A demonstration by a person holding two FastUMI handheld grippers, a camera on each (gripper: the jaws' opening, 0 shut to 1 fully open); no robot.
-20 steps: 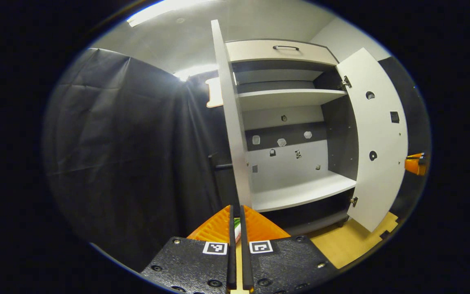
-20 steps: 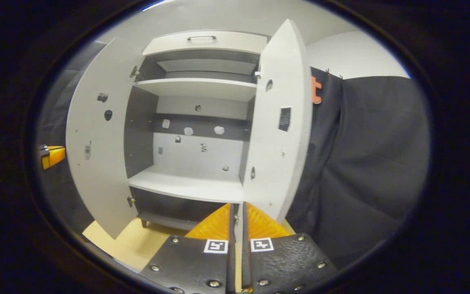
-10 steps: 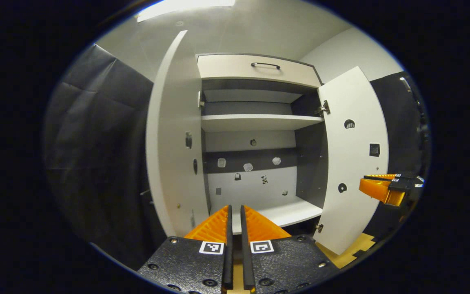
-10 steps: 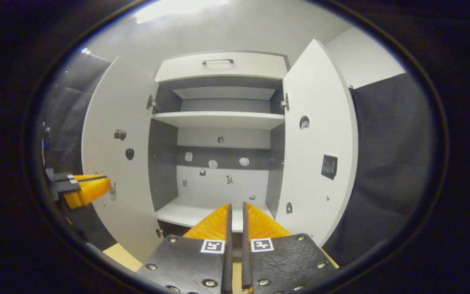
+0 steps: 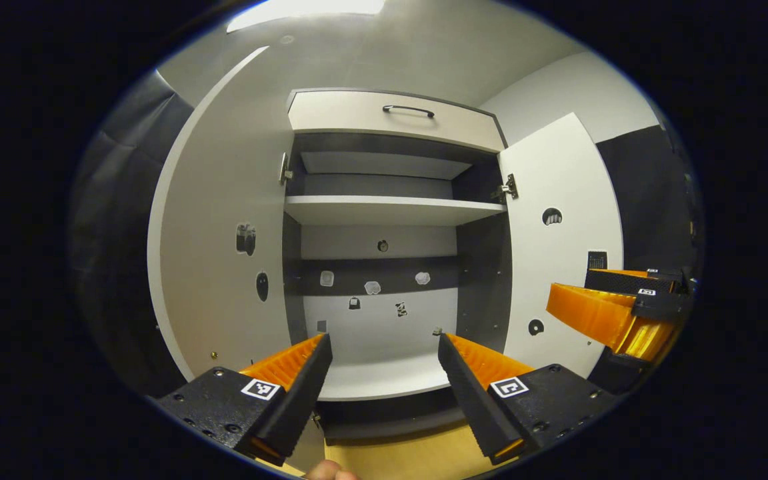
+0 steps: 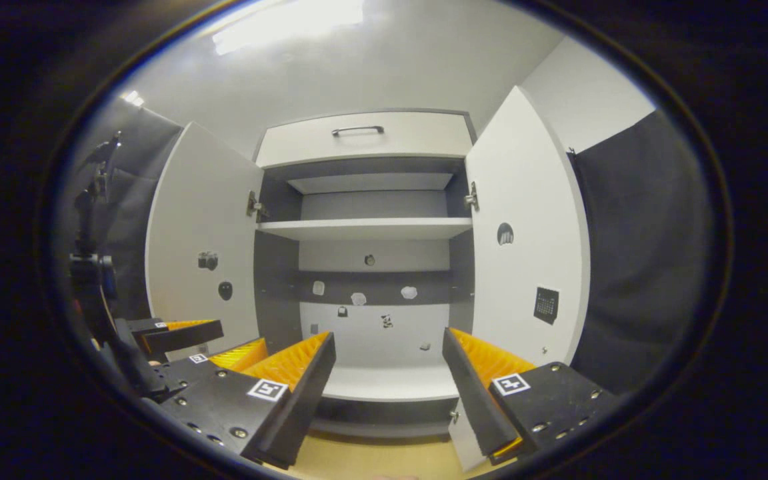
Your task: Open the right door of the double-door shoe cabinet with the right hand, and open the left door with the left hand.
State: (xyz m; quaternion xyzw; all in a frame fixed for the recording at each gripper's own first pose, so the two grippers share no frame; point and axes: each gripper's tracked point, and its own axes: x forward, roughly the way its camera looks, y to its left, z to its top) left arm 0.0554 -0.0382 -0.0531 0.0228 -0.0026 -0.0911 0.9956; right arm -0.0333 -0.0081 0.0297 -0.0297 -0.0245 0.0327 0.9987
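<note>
Pale ceiling with a bright light strip, white wall, black cloth wall at the sides, and tan floor below.

Cabinet: white, dark interior. Left door and right door both swung wide open; shelves bare.

One shoe cabinet stands ahead with two doors swung wide: a left door and a right door. One drawer front runs across the top, carrying one handle. Inside I count two pale shelves, an upper shelf and a lower shelf. Two grippers are up front, the left gripper and the right gripper.
</note>
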